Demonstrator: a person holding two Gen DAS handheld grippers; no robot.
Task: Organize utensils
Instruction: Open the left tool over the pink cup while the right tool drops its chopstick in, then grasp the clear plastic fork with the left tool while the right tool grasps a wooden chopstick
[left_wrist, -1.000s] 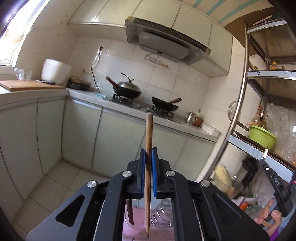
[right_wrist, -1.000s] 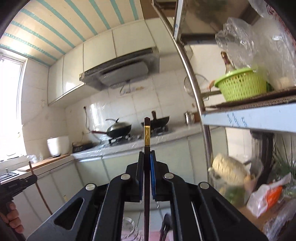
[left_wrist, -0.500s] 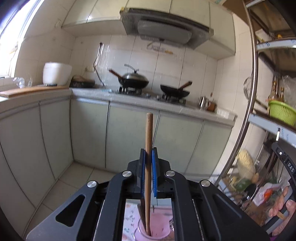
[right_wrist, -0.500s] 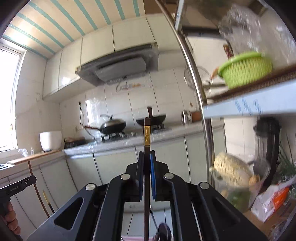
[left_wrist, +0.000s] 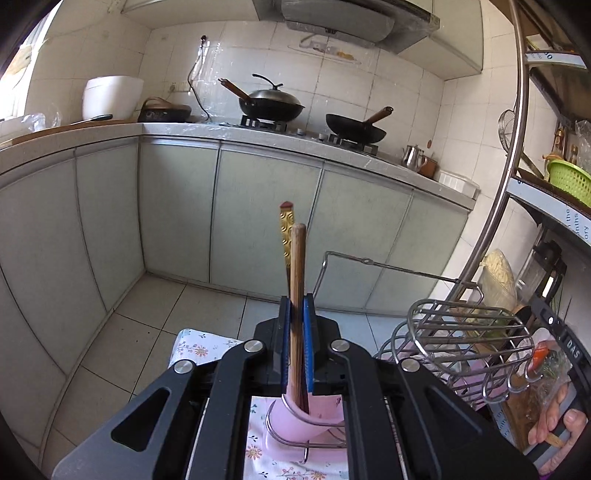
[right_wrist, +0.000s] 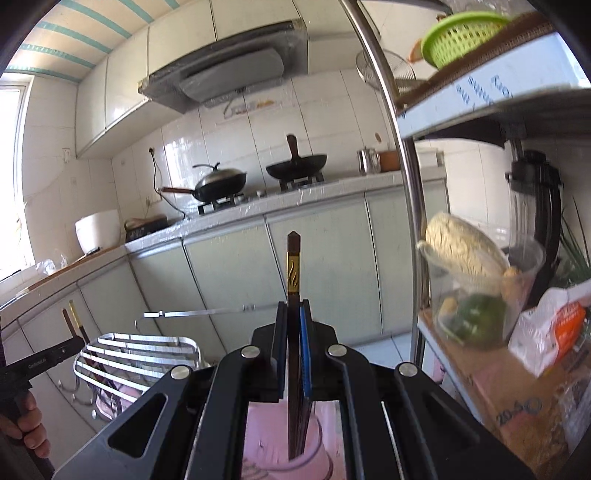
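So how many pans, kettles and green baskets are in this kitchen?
Pans: 2
Kettle: 1
Green basket: 1
Total: 4

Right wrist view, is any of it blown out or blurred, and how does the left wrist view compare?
Right wrist view: the window is blown out white, the shelf goods at right are smeared; left wrist view: sharper, glare only at its top left corner, cabinet lines bowed by the fisheye.
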